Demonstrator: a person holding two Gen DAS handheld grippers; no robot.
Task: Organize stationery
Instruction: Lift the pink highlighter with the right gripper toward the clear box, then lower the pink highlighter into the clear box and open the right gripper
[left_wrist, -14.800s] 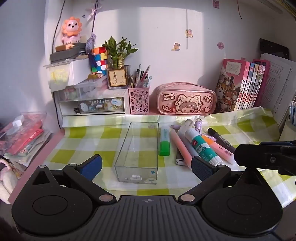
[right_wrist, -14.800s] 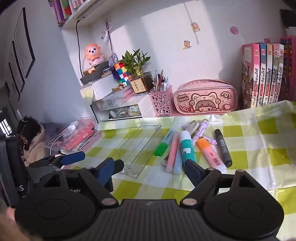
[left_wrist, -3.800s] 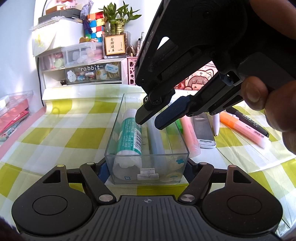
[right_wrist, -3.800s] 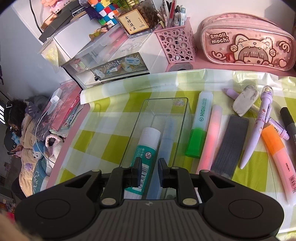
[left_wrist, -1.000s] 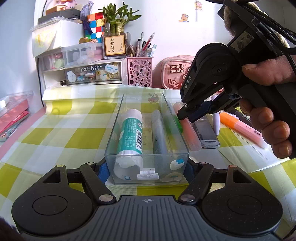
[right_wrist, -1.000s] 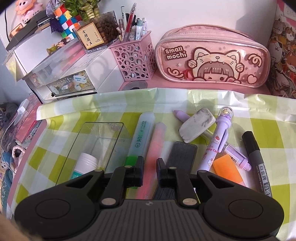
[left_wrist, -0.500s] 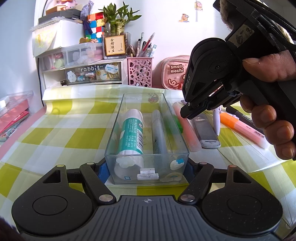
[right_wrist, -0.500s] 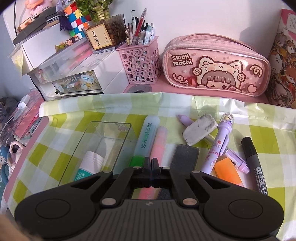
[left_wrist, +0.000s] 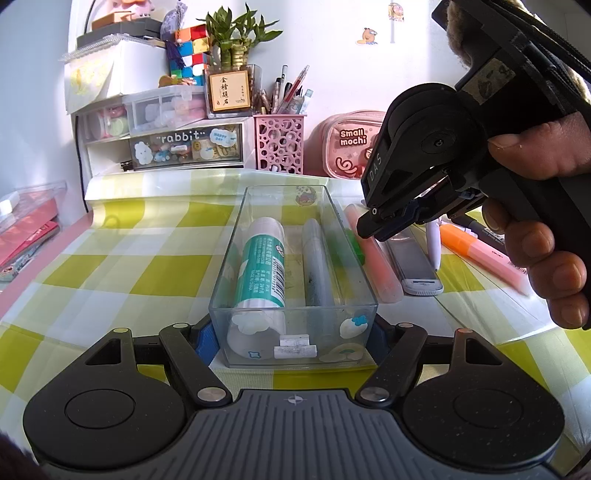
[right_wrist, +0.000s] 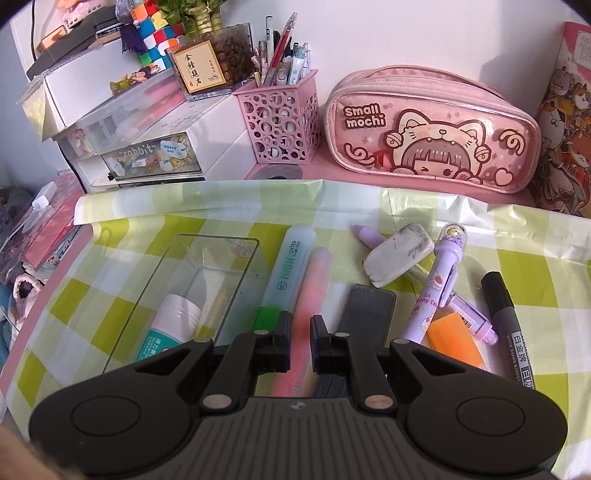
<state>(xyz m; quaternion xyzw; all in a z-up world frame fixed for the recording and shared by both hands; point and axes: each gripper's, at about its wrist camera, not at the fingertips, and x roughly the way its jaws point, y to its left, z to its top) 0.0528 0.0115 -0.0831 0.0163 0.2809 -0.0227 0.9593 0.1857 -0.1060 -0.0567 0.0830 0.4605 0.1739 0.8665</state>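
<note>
The right hand-held gripper (right_wrist: 301, 343) points steeply down just right of the clear box (left_wrist: 334, 236). Its jaws stand a narrow gap apart, and the pink highlighter (right_wrist: 318, 280) fills that gap. Whether the pads pinch it or only straddle it cannot be told from either view; it lies flat on the desk (left_wrist: 122, 273). The highlighter looks like a light, stiff plastic barrel with smooth sides, so it would likely slip or swivel if caught near one end. A hold across the barrel near its middle would probably carry it level, whereas the jaws now sit towards one end. The hand (left_wrist: 535, 206) wraps the gripper's handle from the side away from the box, its thumb on top. Between the box and the pink highlighter lies a green highlighter (right_wrist: 291, 266), close enough that a widening jaw could nudge it. A flat black case (right_wrist: 369, 310) lies just beyond the pink one. At the near end of the box, the left hand-held gripper (left_wrist: 291, 334) has its blue pads set against the two long walls, holding it steady at a shallow downward tilt. Inside the box a glue stick (left_wrist: 264, 258) and a grey pen (left_wrist: 316, 258) lie lengthwise, with free room along the wall nearest the pink highlighter.
</note>
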